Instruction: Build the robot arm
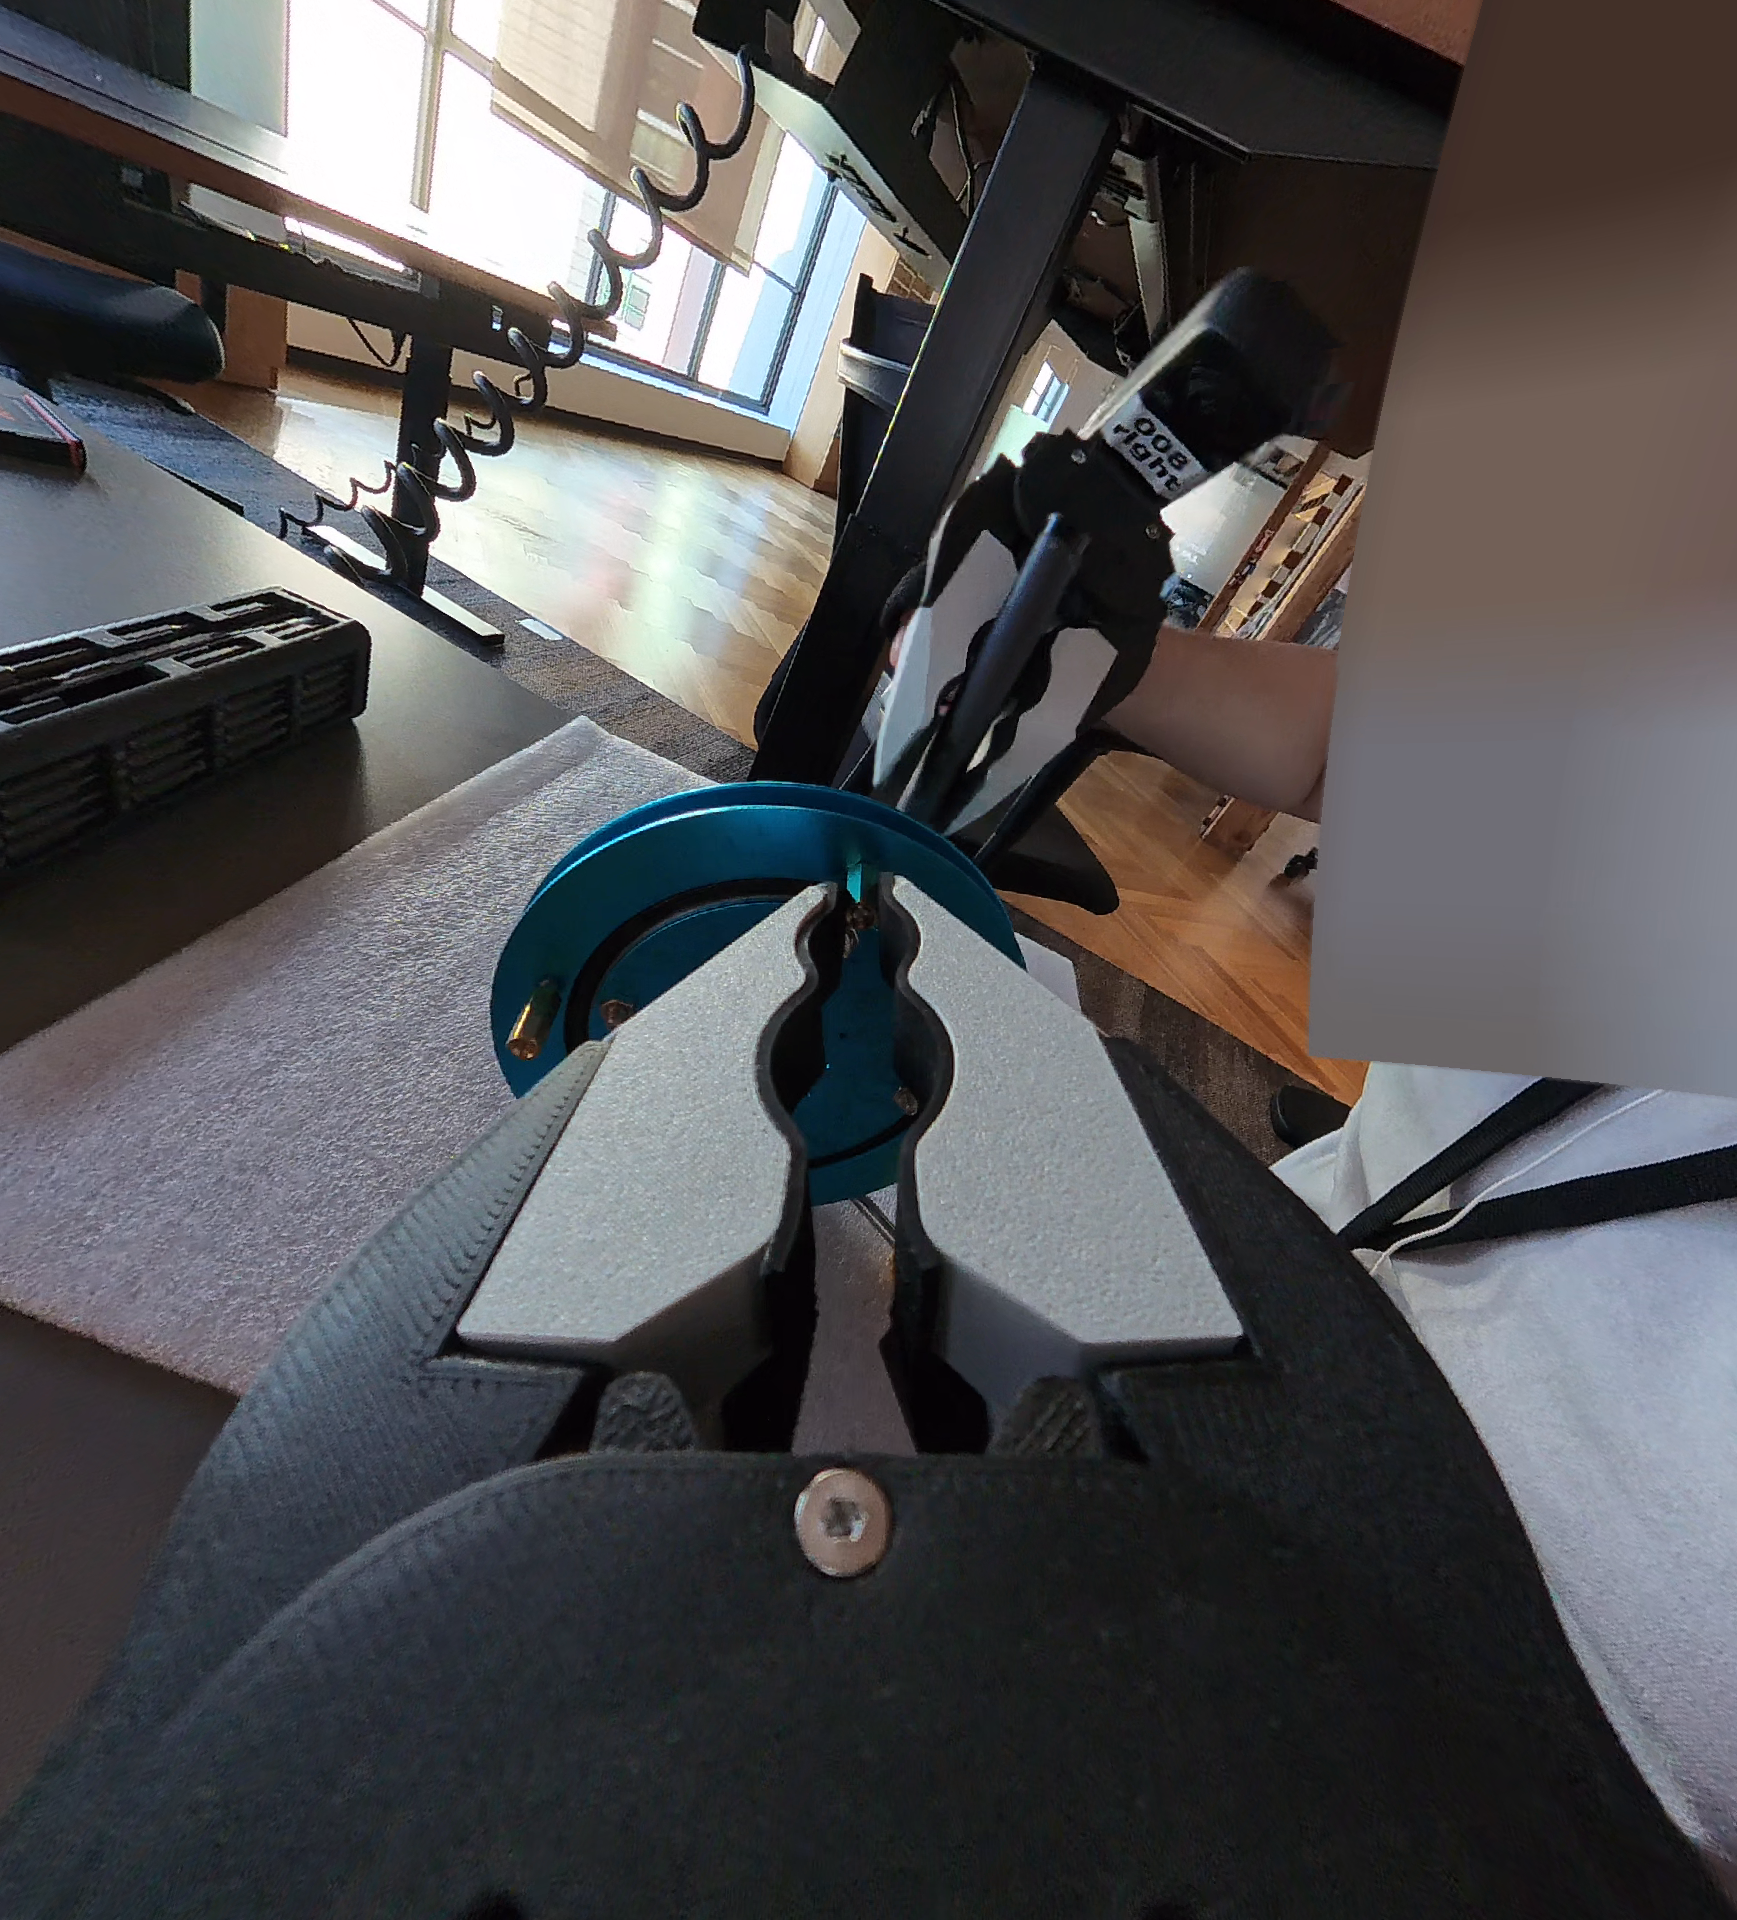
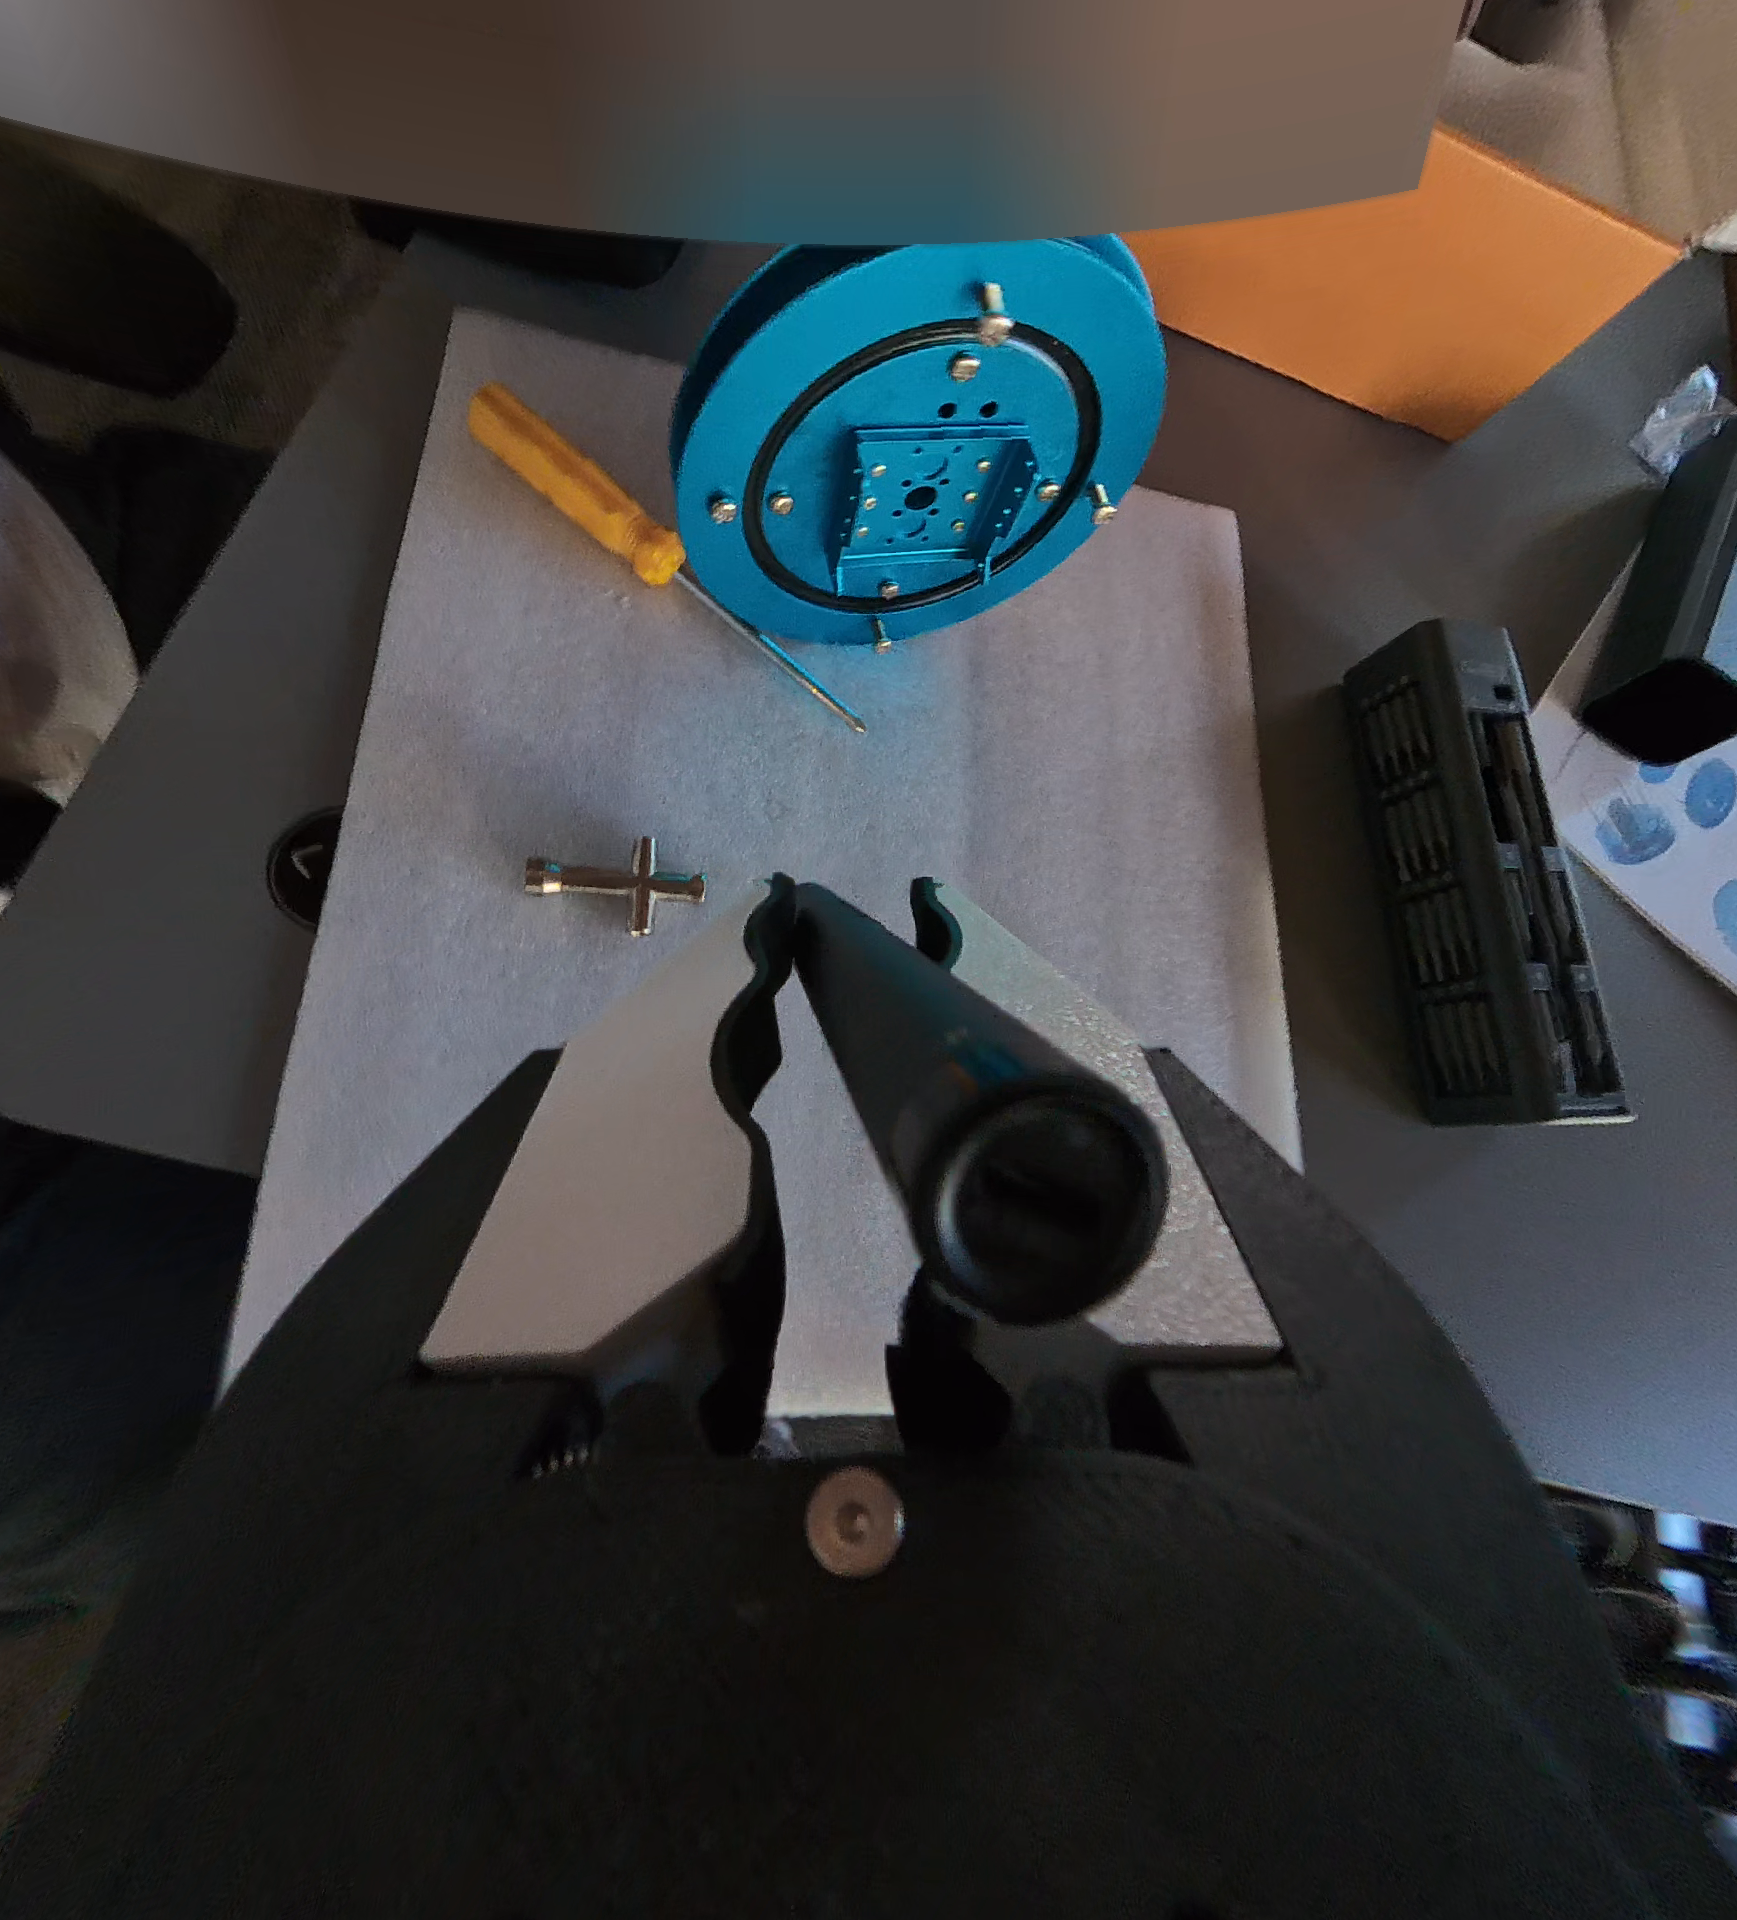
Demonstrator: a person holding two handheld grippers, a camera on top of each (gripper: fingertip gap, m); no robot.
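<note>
Left gripper (image 1: pixel 856 894) closed on blue wheel (image 2: pixel 916 447), fingertips pinching its raised centre bracket, wheel upright on edge on white foam mat (image 2: pixel 1051 790); right gripper (image 2: pixel 848 888) clamped on black cylindrical tool (image 2: pixel 957 1081), short of wheel, beside metal cross wrench (image 2: pixel 625 885) and yellow screwdriver (image 2: pixel 573 483).

Blue wheel (image 1: pixel 635 925) upright in left claw (image 1: pixel 861 883); black driver (image 2: pixel 947 1049) in right claw (image 2: pixel 848 883).

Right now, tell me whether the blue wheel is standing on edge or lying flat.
Standing on edge. The blue wheel faces the right wrist camera with its rim on the white foam mat, and the left gripper is closed on its upper part.
</note>
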